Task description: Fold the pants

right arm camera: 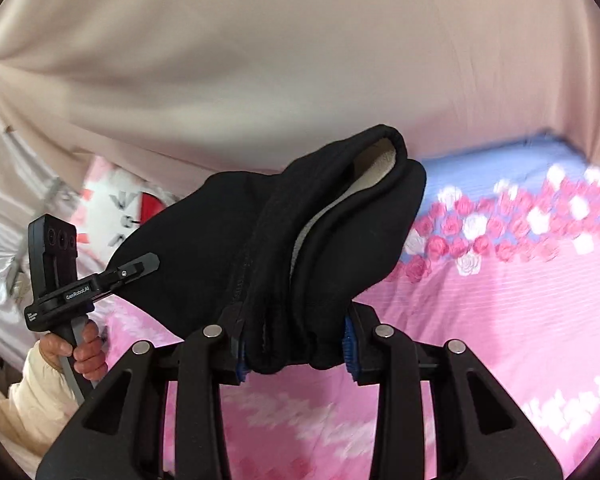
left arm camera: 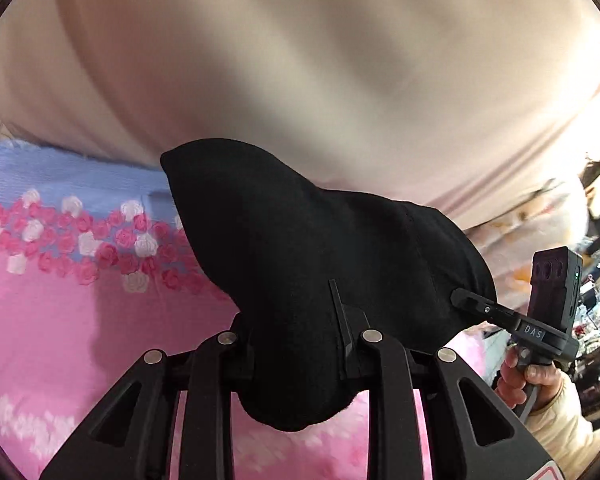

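Beige curtain (left arm camera: 300, 60) fills the background in both views. Below it we see a bed with a pink and blue rose-print blanket (left arm camera: 60, 300). Black pants (left arm camera: 300, 260) hang bunched in the air above the blanket, held between our two grippers, pale fleecy lining showing at the open end in the right wrist view. Left gripper (left arm camera: 300, 360): jaws clamped on a thick fold of the pants. Right gripper (right arm camera: 296, 356): jaws clamped on a bundled edge, blue pads (right arm camera: 347, 344) showing beside the cloth. Each view catches the other gripper biting the pants' far side, hand (right arm camera: 80, 352) on its handle. White bag (right arm camera: 4, 240) at far left, blurred.
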